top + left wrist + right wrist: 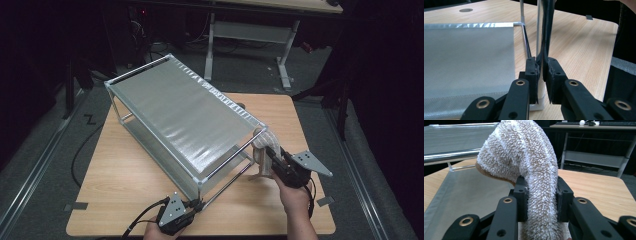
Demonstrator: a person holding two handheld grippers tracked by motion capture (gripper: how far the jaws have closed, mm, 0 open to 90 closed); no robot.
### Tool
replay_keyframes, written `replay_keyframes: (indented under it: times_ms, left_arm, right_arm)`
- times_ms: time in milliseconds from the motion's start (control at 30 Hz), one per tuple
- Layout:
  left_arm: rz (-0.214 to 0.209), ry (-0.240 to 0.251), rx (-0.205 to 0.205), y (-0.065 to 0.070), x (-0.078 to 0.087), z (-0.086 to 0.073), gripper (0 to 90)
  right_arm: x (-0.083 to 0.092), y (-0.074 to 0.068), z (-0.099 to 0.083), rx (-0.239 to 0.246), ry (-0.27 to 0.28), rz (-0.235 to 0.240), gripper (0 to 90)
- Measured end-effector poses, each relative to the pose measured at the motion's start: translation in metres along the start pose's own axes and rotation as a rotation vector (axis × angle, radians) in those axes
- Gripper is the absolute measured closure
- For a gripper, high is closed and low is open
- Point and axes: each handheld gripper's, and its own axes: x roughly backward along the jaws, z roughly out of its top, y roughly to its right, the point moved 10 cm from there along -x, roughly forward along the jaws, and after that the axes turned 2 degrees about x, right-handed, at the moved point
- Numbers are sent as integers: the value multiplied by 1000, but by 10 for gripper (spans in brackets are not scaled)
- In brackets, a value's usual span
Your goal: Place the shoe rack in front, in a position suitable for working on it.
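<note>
Wooden bench [125, 170] carries a two-tier fabric rack [180, 115]. The right gripper [272, 159] has its fingers [521, 195] clamped on a fluffy towel [529, 162], which rises straight ahead of them and droops towards the rack's top rail [451, 157], just beyond. The left gripper [192, 206] is closed on the near corner post [539, 30], steadying it.

A fuzzy white-and-beige striped towel [524, 157], a silvery-grey fabric rack [175, 112], a light wood-grain table [125, 175].
</note>
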Motion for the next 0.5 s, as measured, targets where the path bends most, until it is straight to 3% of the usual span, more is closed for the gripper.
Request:
replay_keyframes:
  times_ms: [233,433,500]
  left_arm:
    - [-13,-2,-2,0,-5,2,804]
    - [-24,-4,-4,0,-10,5,804]
    - [-29,-5,-3,1,-12,5,804]
  right_arm:
    - [9,12,-3,-4,1,-41,690]
    - [26,35,-6,-15,6,-121,689]
    - [29,41,-9,-27,-2,-128,686]
